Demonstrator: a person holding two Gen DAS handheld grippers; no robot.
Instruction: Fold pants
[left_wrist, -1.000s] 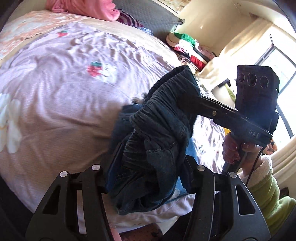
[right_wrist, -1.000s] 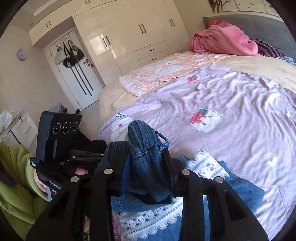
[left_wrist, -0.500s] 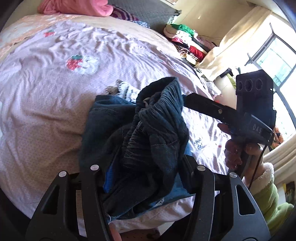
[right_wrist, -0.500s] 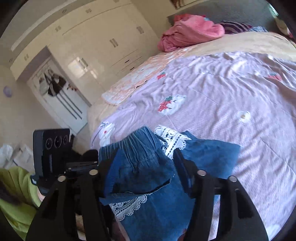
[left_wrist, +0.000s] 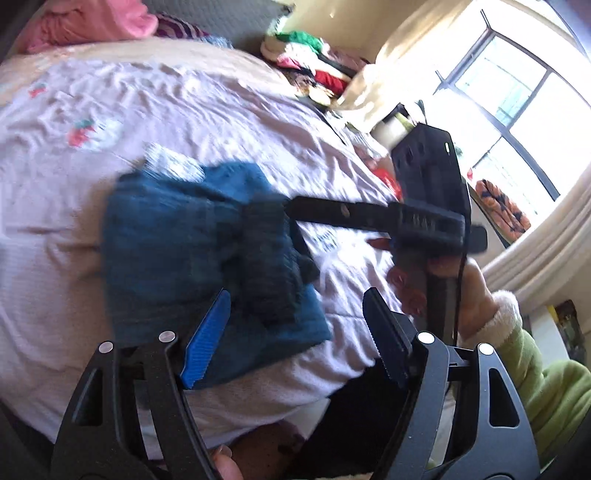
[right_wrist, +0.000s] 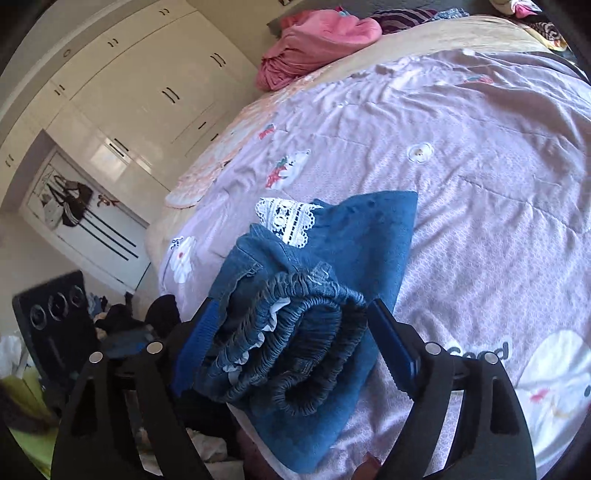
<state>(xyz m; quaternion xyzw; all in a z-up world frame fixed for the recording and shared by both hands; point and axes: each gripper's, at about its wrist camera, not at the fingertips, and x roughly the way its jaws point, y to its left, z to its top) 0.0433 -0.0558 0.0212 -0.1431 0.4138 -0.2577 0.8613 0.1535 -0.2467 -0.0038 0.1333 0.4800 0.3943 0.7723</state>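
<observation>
Blue denim pants lie bunched in a folded heap on the lilac quilt near the bed's front edge. My left gripper hangs just over their near edge, its jaws opening, no pad pressing the cloth. In the right wrist view the elastic waistband is rolled up between the jaws of my right gripper, which are opening and no longer clamp it. White lace trim shows at the far end of the pants. The right gripper reaches in from the right, held by a hand in a green sleeve.
A pink clothes heap lies by the grey headboard. More folded clothes are stacked beyond the bed's far right side, near a bright window. White wardrobes and a door hung with bags stand to the left.
Both grippers held the denim bunched and raised above the quilt. Now the pants rest on the bed, and both pairs of jaws have spread and let go.
</observation>
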